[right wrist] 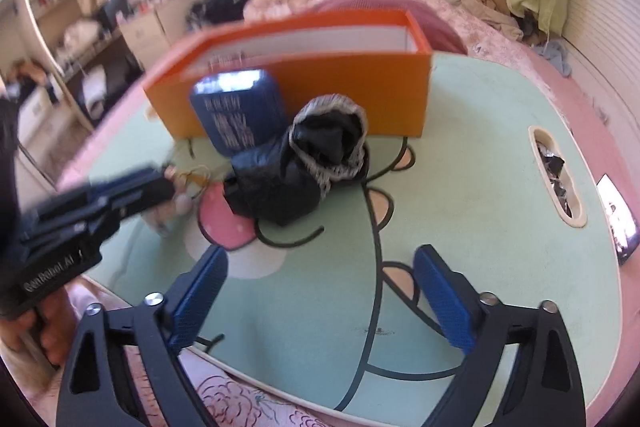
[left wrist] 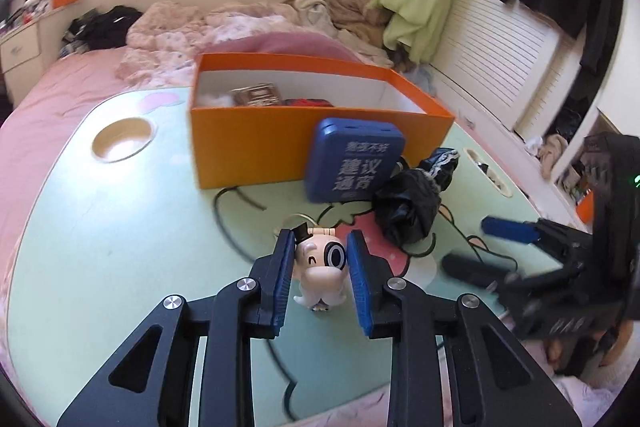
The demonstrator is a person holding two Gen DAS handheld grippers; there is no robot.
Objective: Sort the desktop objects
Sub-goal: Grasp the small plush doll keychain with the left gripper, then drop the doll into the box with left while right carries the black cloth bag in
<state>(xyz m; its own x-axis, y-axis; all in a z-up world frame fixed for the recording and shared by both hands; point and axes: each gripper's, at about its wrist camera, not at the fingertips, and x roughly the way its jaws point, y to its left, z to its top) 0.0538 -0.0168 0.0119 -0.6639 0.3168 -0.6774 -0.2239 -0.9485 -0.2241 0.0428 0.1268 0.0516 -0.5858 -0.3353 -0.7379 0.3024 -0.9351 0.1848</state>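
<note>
We note a cream figurine [left wrist: 320, 267] upright, near; blue tin [left wrist: 354, 161] leaning on orange box [left wrist: 280, 143]; black cloth [left wrist: 412, 203] right.

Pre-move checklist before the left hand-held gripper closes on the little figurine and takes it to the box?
1. Figurine sits between the left hand-held gripper pads: ok.
2. Pads touching the figurine: cannot tell; small gaps seem to show on both sides.
3. Orange box is open on top, with free room in its right part: ok.
4. Path to the box: not ok for a straight slide; the blue case leans on the box front and the black cloth bundle lies beside it, so lift over.
5. Right hand-held gripper is open, holds nothing and stands off to the side: ok.
</note>
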